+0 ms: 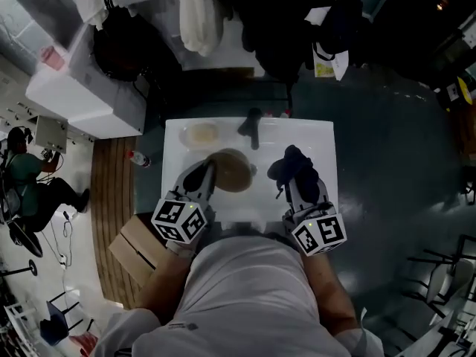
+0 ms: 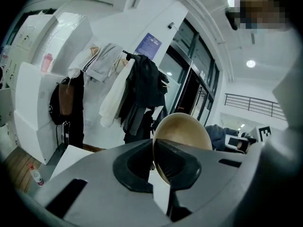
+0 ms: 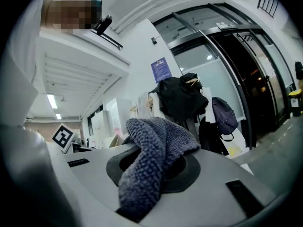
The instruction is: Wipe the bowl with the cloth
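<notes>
Bowl (image 1: pixel 232 169) and cloth (image 1: pixel 290 162), one per gripper, above the white desk (image 1: pixel 320 136).
Tan bowl at frame centre, rim pinched in left gripper (image 1: pixel 208 173) jaws; dark cloth just right of it, not touching, bunched tight in right gripper (image 1: pixel 296 178) jaws.
</notes>
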Available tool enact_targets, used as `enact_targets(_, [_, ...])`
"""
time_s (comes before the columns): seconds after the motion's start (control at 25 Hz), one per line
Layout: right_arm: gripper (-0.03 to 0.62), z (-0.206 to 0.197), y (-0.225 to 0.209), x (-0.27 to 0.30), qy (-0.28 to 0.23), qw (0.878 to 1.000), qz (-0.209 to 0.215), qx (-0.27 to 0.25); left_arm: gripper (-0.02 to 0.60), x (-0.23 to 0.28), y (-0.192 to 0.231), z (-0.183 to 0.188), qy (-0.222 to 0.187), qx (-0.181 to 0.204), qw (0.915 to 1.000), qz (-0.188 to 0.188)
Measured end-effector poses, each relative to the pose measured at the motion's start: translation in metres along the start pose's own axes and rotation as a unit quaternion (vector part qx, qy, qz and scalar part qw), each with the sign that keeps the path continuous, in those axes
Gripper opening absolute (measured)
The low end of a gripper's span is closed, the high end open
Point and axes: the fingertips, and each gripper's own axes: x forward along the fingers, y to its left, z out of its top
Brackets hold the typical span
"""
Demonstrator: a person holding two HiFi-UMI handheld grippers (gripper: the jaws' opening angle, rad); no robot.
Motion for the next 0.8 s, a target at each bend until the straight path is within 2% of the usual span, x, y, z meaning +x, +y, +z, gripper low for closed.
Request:
enact_targets(0.24, [0.061, -0.007, -0.007, -0.001, 0.006, 1.000, -0.005, 0.001, 0.021, 0.006, -0.010, -0.008, 0.010, -0.001, 0.9999, -0.009])
enact_targets(0.8, [0.061, -0.009, -0.011, 0.001, 0.006, 1.000, -0.009, 0.009, 0.021, 0.002, -0.005, -0.011, 0.010, -0.001, 0.9999, 0.010])
